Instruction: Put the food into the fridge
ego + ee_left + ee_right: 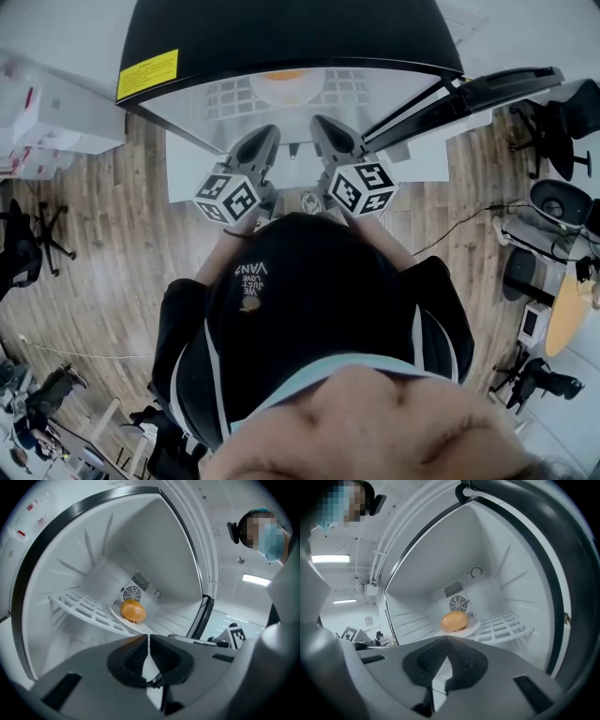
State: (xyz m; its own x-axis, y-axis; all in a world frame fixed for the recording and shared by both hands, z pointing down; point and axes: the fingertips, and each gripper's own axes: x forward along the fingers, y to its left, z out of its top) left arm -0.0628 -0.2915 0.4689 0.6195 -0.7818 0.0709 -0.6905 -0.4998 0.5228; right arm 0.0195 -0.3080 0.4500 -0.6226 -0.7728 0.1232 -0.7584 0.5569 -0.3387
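Wearing a black cap (pixel 300 300), filling the near middle of the head view. Holding the left gripper (pixel 262 141) at eleven o'clock and the right gripper (pixel 328 127) at one o'clock just beyond the cap, side by side and apart, both aiming toward twelve o'clock.

Clenching the left jaws on nothing, the dark pads meeting in a thin seam in the left gripper view. Clenching the right jaws as well, likewise empty, pads pressing together at the tips.

Facing an open fridge (pixel 281 28) at twelve o'clock, black on top, carrying a yellow label (pixel 147 73) toward ten o'clock, with its door (pixel 497 89) standing open toward two o'clock.

Looking past both sets of jaws into the white interior. Crossing the compartment well beyond the jaw tips, a white wire shelf (pixel 79 606). Lying on that shelf near the back wall, a white plate (pixel 472 626). Sitting on the plate, the food (pixel 455 620), round and orange: at eleven o'clock from the left jaw tips, at twelve o'clock just above the right jaw tips, touching neither gripper.

Showing farthest back, right behind the food on the rear wall, a round fan grille (pixel 458 604).
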